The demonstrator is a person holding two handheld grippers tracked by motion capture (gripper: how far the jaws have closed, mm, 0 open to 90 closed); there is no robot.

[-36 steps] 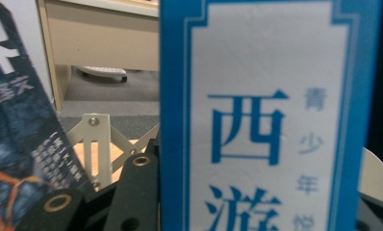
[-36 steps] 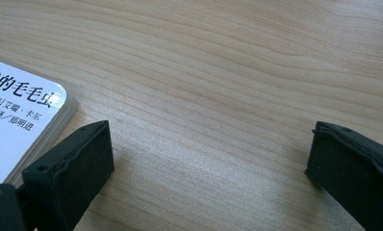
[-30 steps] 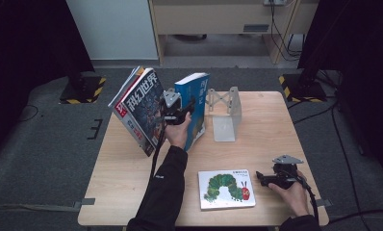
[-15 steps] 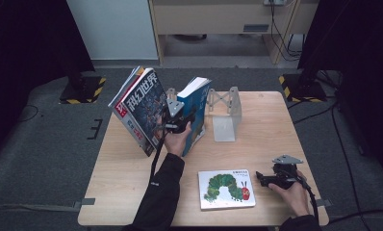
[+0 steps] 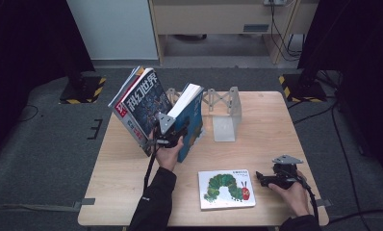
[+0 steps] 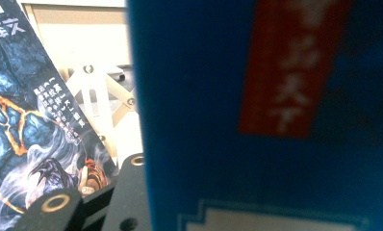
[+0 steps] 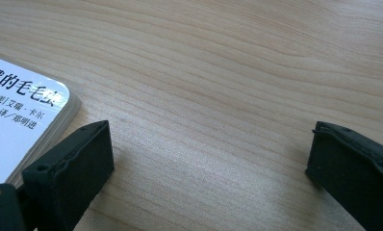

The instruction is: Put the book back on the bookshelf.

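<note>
My left gripper [image 5: 172, 132] holds a thick blue book [image 5: 194, 113] on its lower edge on the table, tilted, jaws shut on its cover. In the left gripper view the blue book [image 6: 276, 120] covers the right side and one black finger [image 6: 127, 192] shows beside it. A stack of magazines [image 5: 141, 103] leans just left of the book. A white picture book with a green caterpillar [image 5: 225, 188] lies flat near the front edge. My right gripper [image 5: 264, 179] rests on the wood just right of it, open, nothing between its jaws; the picture book's corner [image 7: 16, 125] sits beside one finger.
A folding metal book rack [image 5: 225, 113] stands on the wooden table [image 5: 266, 125] right of the blue book, its crossed struts [image 6: 100, 101] behind the magazine cover [image 6: 31, 120]. Dark floor, cables and stands surround the table.
The blue book has sunk a little and tipped slightly in my left gripper. The right gripper and the picture book have not moved.
</note>
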